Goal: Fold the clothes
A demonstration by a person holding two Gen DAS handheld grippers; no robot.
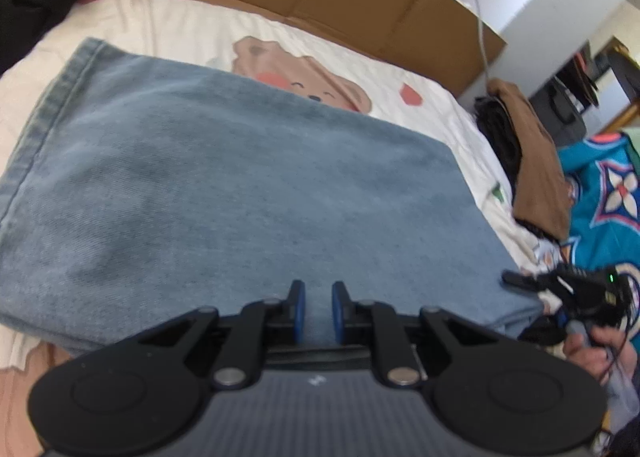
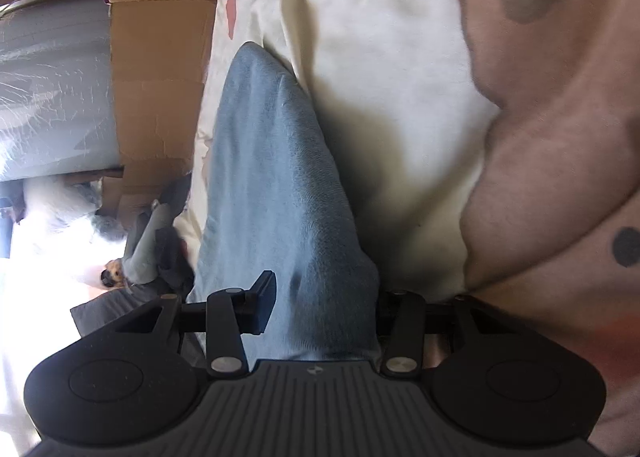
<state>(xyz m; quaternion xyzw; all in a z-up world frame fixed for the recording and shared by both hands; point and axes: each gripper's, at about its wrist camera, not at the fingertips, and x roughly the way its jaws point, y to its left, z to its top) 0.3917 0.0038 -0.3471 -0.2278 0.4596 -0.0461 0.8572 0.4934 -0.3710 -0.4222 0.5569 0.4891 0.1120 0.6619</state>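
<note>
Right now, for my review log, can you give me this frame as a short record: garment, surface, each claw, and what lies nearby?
garment: folded light-blue denim jeans, lying flat on the bed
surface: white bedsheet with a brown bear print
left claw: left claw over the near edge of the jeans, jaws narrowly apart, denim visible in the gap; grip cannot be told
right claw: right claw with jaws wide, denim fold between them; far finger hidden by cloth
nearby: brown cardboard box beyond the bed; folded brown garment to the right
</note>
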